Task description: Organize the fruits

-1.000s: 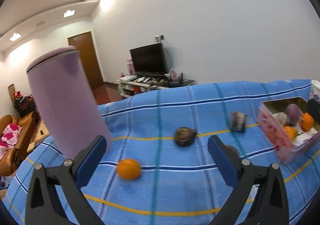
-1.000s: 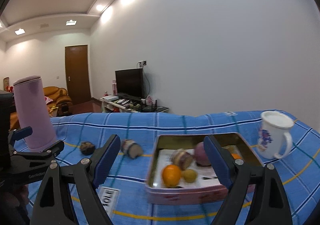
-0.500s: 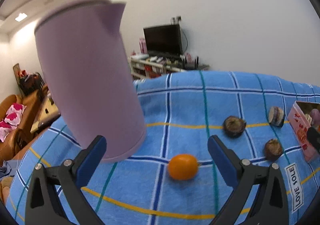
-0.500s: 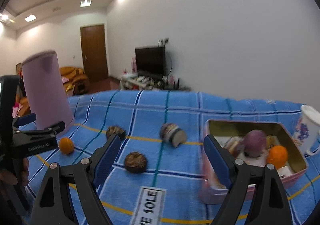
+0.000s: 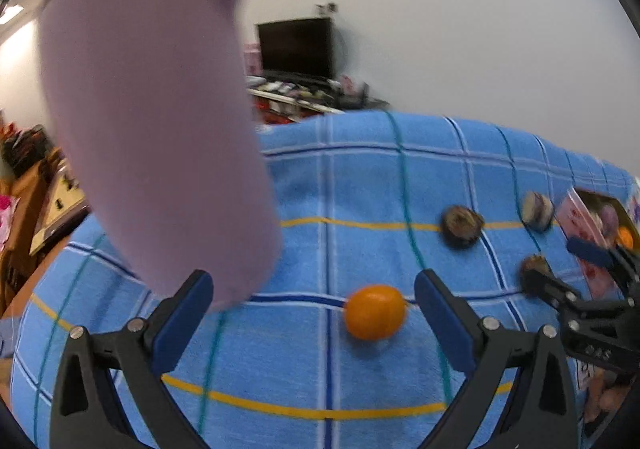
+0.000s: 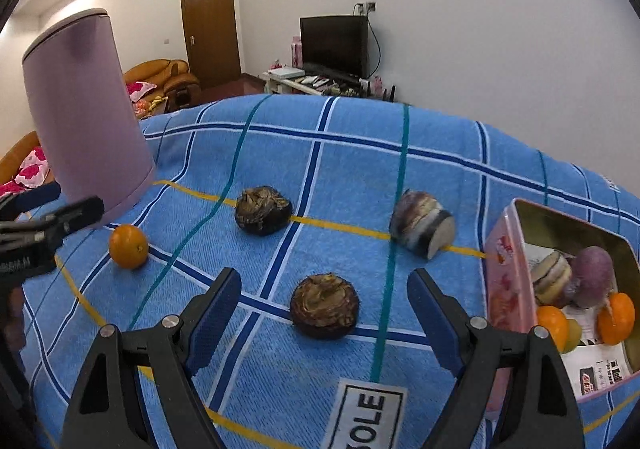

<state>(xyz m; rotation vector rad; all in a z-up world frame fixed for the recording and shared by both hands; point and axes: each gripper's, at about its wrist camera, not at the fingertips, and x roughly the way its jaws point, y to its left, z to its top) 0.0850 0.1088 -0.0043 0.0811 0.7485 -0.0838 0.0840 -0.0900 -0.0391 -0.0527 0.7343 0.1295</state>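
1. A lilac tumbler [image 6: 86, 117] stood at the upper left on the blue checked cloth [image 6: 360, 153].
2. An orange [image 5: 375, 312] lay at lower centre between the left gripper's [image 5: 314, 311] wide, empty fingers.
3. A brown corm [image 6: 324, 306] lay between the right gripper's [image 6: 324, 319] wide fingers, untouched.
4. The pink tin [image 6: 506, 269] at right held fruit.

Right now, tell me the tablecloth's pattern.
Blue cloth with a plaid of white, navy, teal and yellow lines; clearest in the right wrist view.

Black gripper [image 6: 324, 313] frames, blue-padded fingers [image 6: 214, 305], silver screws.
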